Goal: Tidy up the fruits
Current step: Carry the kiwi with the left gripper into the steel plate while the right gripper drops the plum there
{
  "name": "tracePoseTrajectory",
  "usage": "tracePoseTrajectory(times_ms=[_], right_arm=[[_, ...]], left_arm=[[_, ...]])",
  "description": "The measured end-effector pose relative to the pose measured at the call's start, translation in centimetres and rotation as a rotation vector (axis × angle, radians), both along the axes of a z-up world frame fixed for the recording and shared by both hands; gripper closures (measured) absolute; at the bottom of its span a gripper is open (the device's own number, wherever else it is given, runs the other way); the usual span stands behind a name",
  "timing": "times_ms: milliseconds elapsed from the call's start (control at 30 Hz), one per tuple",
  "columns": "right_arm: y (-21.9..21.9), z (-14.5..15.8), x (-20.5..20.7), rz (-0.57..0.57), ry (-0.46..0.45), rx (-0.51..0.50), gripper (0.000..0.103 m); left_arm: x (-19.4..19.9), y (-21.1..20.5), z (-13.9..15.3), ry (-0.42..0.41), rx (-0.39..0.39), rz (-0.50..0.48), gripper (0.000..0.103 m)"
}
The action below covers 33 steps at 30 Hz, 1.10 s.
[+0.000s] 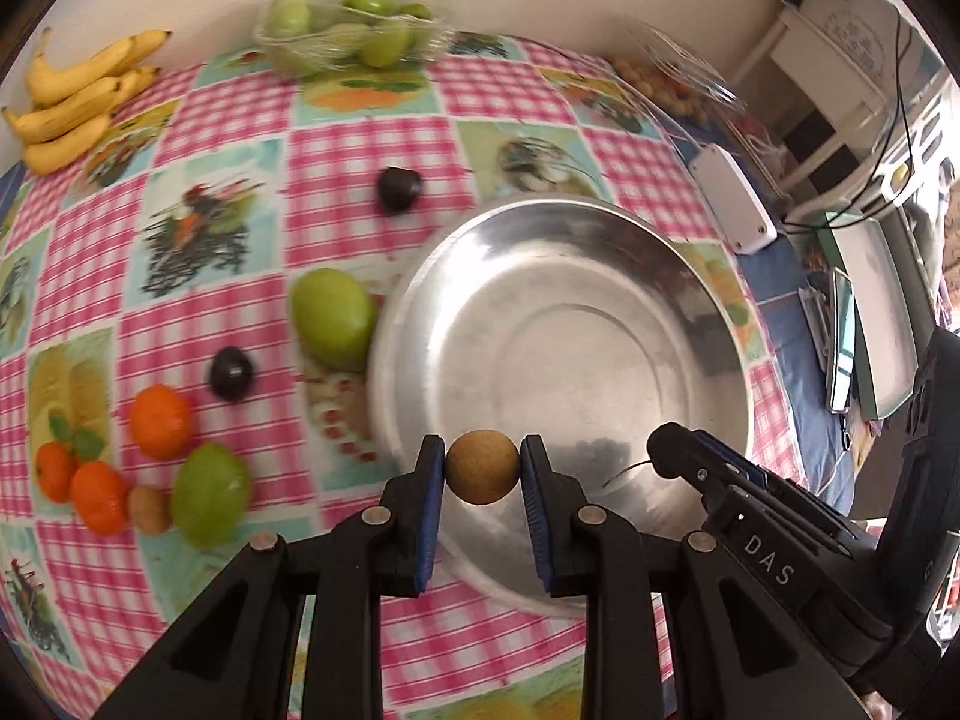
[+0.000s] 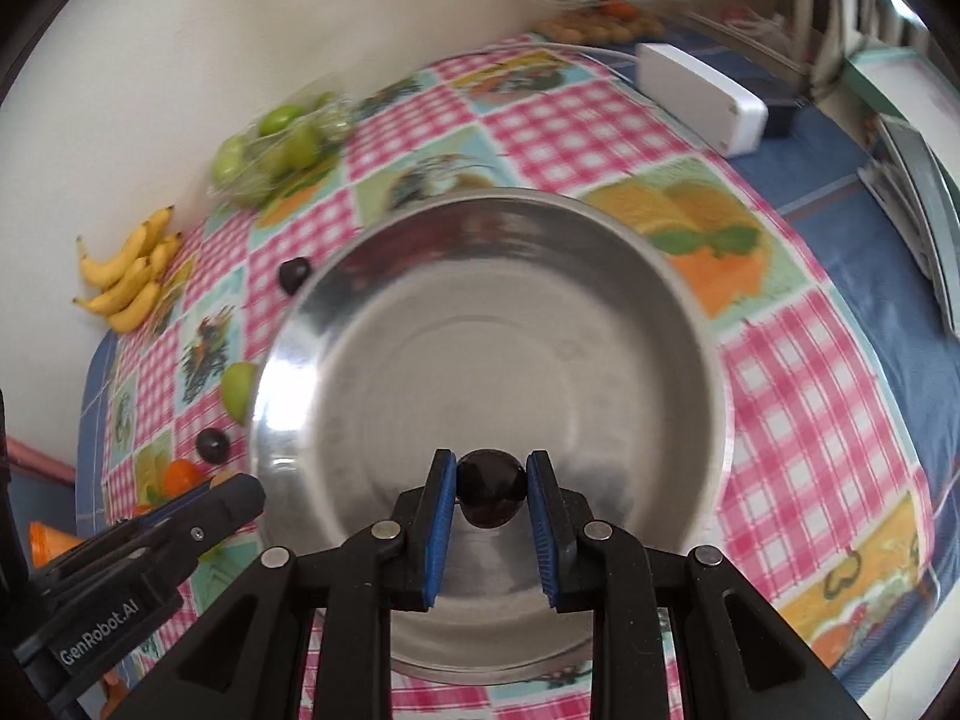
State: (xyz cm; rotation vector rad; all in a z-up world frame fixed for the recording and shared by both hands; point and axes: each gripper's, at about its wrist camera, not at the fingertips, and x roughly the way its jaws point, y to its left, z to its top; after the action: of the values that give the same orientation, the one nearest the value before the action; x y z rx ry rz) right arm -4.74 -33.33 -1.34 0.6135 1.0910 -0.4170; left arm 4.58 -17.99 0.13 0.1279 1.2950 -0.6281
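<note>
My left gripper (image 1: 482,468) is shut on a small brown round fruit (image 1: 482,465), held above the near rim of a steel bowl (image 1: 708,300). My right gripper (image 2: 491,489) is shut on a dark plum (image 2: 491,495) over the same bowl (image 2: 312,312). The bowl holds nothing. On the cloth left of it lie two dark plums (image 1: 398,188) (image 1: 231,373), two green fruits (image 1: 333,318) (image 1: 210,495), several oranges (image 1: 161,422) and a small brown fruit (image 1: 148,509).
Bananas (image 1: 78,99) lie at the far left by the wall. A clear tray of green fruits (image 1: 354,30) stands at the back. A white box (image 1: 732,204) and a clear container of small fruits (image 1: 672,81) sit at the right.
</note>
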Motion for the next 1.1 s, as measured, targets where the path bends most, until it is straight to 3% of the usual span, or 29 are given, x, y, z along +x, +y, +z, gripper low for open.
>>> tracePoseTrajectory(times_ms=[200,400,467,600,700,800,867,1000,1100], right_arm=[[-1.0,-0.2,-0.4,-0.016,0.026,-0.030,0.076],[-0.4,-0.2,0.0,0.008,0.039,-0.040,0.076],[-0.2,0.0,0.0,0.016,0.040,-0.051,0.073],[-0.1,0.5,0.1,0.022,0.043,-0.087,0.049],[0.1,0.9,0.2,0.026,0.031,-0.089,0.043],[0.9,1.5,0.5,0.051,0.017,-0.105,0.029],[1.4,1.7,0.9,0.068,0.005,-0.104,0.019],[2.7,1.8,1.6,0.100,-0.007,-0.102,0.000],[3.9,1.7,2.1,0.137,-0.018,-0.098,0.000]], left_arm=[[-0.7,-2.6,-1.0,0.019,0.015,-0.025,0.076],[-1.2,-2.8,-1.4,0.022,0.034,-0.026,0.076],[-1.2,-2.6,-1.4,0.016,0.038,-0.013,0.072],[-0.9,-1.1,-0.8,0.007,0.033,0.029,0.062],[-0.5,0.6,-0.3,0.004,0.006,0.069,0.049],[0.0,2.7,0.1,-0.034,0.032,0.123,0.039],[0.6,4.4,0.2,-0.057,0.053,0.167,0.026],[2.1,8.3,0.1,-0.094,0.083,0.275,0.017],[3.2,11.2,-0.5,-0.087,0.095,0.362,0.013]])
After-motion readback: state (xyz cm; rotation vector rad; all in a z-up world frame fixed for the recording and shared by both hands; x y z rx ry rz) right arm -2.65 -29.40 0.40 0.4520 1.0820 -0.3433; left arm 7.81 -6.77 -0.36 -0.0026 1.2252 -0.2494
